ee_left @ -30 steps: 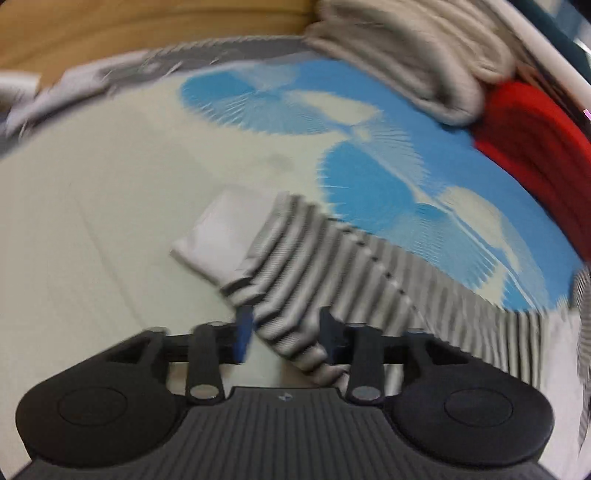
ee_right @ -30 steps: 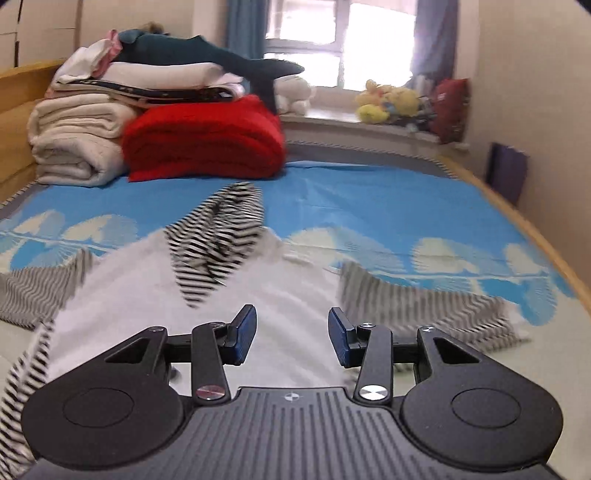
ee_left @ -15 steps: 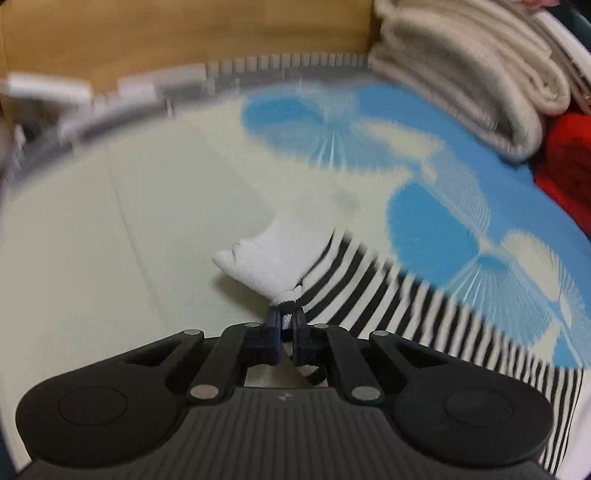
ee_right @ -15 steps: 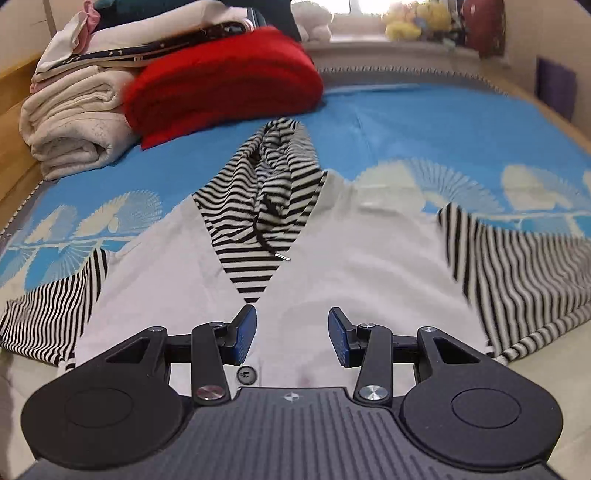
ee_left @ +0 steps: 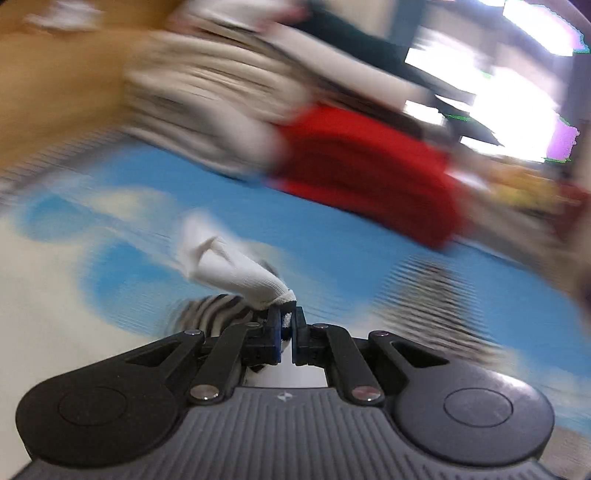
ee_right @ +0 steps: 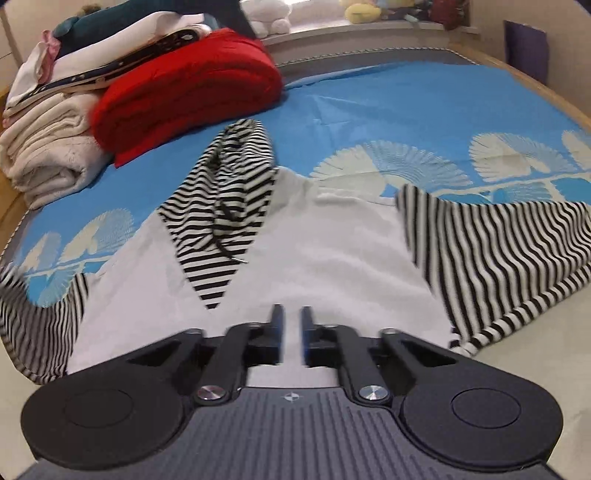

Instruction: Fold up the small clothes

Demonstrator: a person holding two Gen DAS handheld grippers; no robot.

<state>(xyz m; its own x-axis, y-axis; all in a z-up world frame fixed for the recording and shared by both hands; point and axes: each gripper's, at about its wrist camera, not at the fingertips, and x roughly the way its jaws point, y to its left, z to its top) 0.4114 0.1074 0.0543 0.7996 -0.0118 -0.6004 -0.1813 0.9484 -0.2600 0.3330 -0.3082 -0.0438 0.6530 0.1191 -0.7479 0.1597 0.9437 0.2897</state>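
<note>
A small white hooded top (ee_right: 332, 243) with black-and-white striped hood (ee_right: 225, 184) and sleeves lies spread front-up on the blue patterned bed sheet (ee_right: 388, 110). My left gripper (ee_left: 285, 325) is shut on the white cuff (ee_left: 236, 269) of the left striped sleeve and holds it lifted above the sheet; this view is blurred. My right gripper (ee_right: 291, 325) hovers over the white body near its lower edge, jaws nearly together with a narrow gap and nothing between them. The right striped sleeve (ee_right: 498, 254) lies flat.
A folded red blanket (ee_right: 184, 92) and a stack of cream towels (ee_right: 48, 155) sit at the head of the bed. Plush toys (ee_right: 362, 11) line the window sill. The wooden bed frame (ee_right: 535, 85) runs along the right.
My left gripper has lifted the sleeve cuff off the sheet and swung toward the top's middle. My right gripper has closed from wide open to a narrow gap and moved lower over the body.
</note>
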